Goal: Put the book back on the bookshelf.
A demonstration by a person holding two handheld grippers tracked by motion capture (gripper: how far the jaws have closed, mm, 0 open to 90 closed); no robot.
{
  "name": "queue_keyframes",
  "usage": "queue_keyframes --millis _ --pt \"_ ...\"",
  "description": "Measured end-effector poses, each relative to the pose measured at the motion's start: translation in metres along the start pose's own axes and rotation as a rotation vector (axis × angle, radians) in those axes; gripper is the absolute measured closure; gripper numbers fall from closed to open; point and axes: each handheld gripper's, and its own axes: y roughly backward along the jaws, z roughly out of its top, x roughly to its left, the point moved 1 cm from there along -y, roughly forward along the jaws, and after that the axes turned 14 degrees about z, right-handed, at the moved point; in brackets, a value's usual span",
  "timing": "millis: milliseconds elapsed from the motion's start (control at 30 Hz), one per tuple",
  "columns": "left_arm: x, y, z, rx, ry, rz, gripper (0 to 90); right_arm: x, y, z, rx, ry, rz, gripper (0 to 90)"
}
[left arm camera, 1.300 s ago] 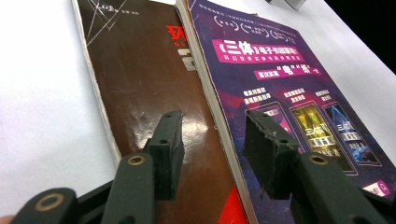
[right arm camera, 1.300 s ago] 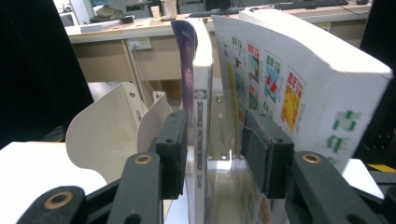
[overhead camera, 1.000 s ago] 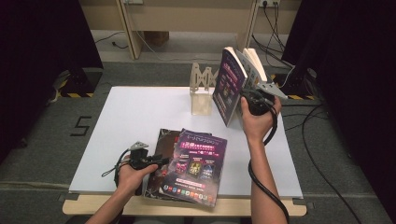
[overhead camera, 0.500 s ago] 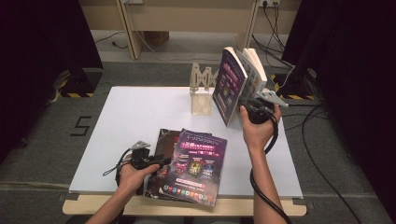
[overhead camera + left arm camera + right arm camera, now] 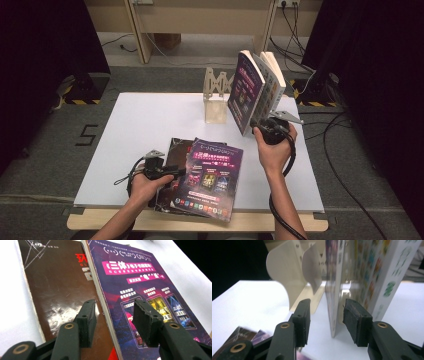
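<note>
A purple book (image 5: pixel 244 97) stands tilted on the white table (image 5: pixel 135 130), leaning on a white patterned book (image 5: pixel 274 82) behind it. My right gripper (image 5: pixel 260 127) is at the purple book's lower corner. In the right gripper view the jaws (image 5: pixel 325 320) have just been opening, and the purple book's edge (image 5: pixel 333 302) stands between the pads without touching them. Another purple book (image 5: pixel 210 175) lies on a brown book (image 5: pixel 175 147) near the front edge. My left gripper (image 5: pixel 172 171) is open, and its jaws (image 5: pixel 115 317) straddle the purple book's (image 5: pixel 140 290) edge over the brown cover (image 5: pixel 57 285).
A beige bookend (image 5: pixel 216 100) stands at the table's back middle, left of the upright books; the right gripper view has the bookend (image 5: pixel 294 277) close ahead, beside the white patterned book (image 5: pixel 384 272). Cables trail on the floor at the right (image 5: pixel 345 165).
My right gripper has sunk along the upright purple book toward the table and its near corner. The left gripper has stayed at the flat stack.
</note>
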Motion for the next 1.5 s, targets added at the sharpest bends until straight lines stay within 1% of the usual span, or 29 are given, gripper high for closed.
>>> queue_keyframes --millis 33,67,100,167,200,267,300,333,367,667,800,833,867,1067,1100,1133,1167,1200,1267,1300,1367,1433,1500 --pt "0.000 -0.002 0.000 0.004 -0.001 0.000 52.2 0.000 -0.002 -0.005 0.024 -0.002 0.007 56.5" --pt "0.000 -0.002 0.000 0.004 -0.001 0.000 52.3 0.000 -0.002 -0.005 0.024 -0.002 0.007 56.5" --pt "-0.001 -0.002 0.001 0.003 0.007 0.000 52.3 0.000 -0.003 -0.009 0.035 -0.009 0.010 56.4" --pt "-0.001 -0.003 0.001 0.011 0.006 0.002 52.5 0.000 -0.006 -0.015 0.056 -0.014 0.013 56.4" --pt "-0.001 -0.004 0.001 0.015 0.004 0.005 52.5 0.000 -0.008 -0.019 0.065 -0.026 0.019 56.4" --pt "0.000 -0.005 0.001 0.022 0.006 0.005 52.8 0.000 -0.010 -0.026 0.083 -0.036 0.026 56.4" --pt "0.000 -0.006 0.000 0.024 0.006 0.006 53.2 -0.001 -0.014 -0.033 0.105 -0.045 0.033 56.2" --pt "-0.001 -0.006 0.000 0.026 0.005 0.008 53.4 -0.001 -0.015 -0.037 0.114 -0.049 0.035 56.2" --pt "-0.001 -0.007 0.000 0.028 0.007 0.008 53.4 -0.001 -0.015 -0.037 0.114 -0.049 0.035 56.2" --pt "-0.002 -0.010 0.001 0.034 0.012 0.010 56.0 0.000 -0.027 -0.061 0.195 -0.101 0.067 55.9" --pt "-0.002 -0.011 0.001 0.035 0.015 0.014 57.1 0.000 -0.032 -0.072 0.232 -0.115 0.076 56.0" --pt "-0.002 -0.011 0.001 0.035 0.014 0.014 57.4 0.000 -0.035 -0.077 0.249 -0.133 0.086 56.0" --pt "-0.003 -0.011 0.001 0.037 0.014 0.014 57.4 0.000 -0.035 -0.077 0.249 -0.133 0.086 56.0" --pt "-0.004 -0.011 0.002 0.046 0.015 0.006 58.2 -0.001 -0.043 -0.089 0.312 -0.158 0.098 55.3" --pt "-0.004 -0.012 0.002 0.048 0.014 0.004 58.3 0.000 -0.044 -0.091 0.320 -0.170 0.098 55.3" --pt "-0.005 -0.012 0.002 0.048 0.014 0.004 58.4 0.000 -0.045 -0.092 0.330 -0.170 0.101 55.3" --pt "-0.005 -0.012 0.002 0.050 0.015 0.002 58.8 0.000 -0.046 -0.095 0.348 -0.190 0.107 55.4" --pt "-0.005 -0.012 0.002 0.050 0.015 0.002 59.0 0.000 -0.046 -0.095 0.348 -0.190 0.107 55.4" --pt "-0.006 -0.012 0.002 0.055 0.015 -0.003 59.3 0.000 -0.047 -0.097 0.369 -0.196 0.110 55.4" --pt "-0.006 -0.012 0.001 0.054 0.018 -0.006 59.6 0.001 -0.047 -0.098 0.375 -0.201 0.110 55.2" --pt "-0.007 -0.013 0.001 0.060 0.019 -0.011 60.3 0.002 -0.047 -0.099 0.376 -0.195 0.101 55.0" --pt "-0.007 -0.013 0.002 0.061 0.015 -0.008 60.3 0.002 -0.047 -0.100 0.378 -0.193 0.102 54.8" --pt "-0.007 -0.013 0.002 0.065 0.021 -0.012 60.2 0.003 -0.047 -0.100 0.377 -0.200 0.104 54.6"
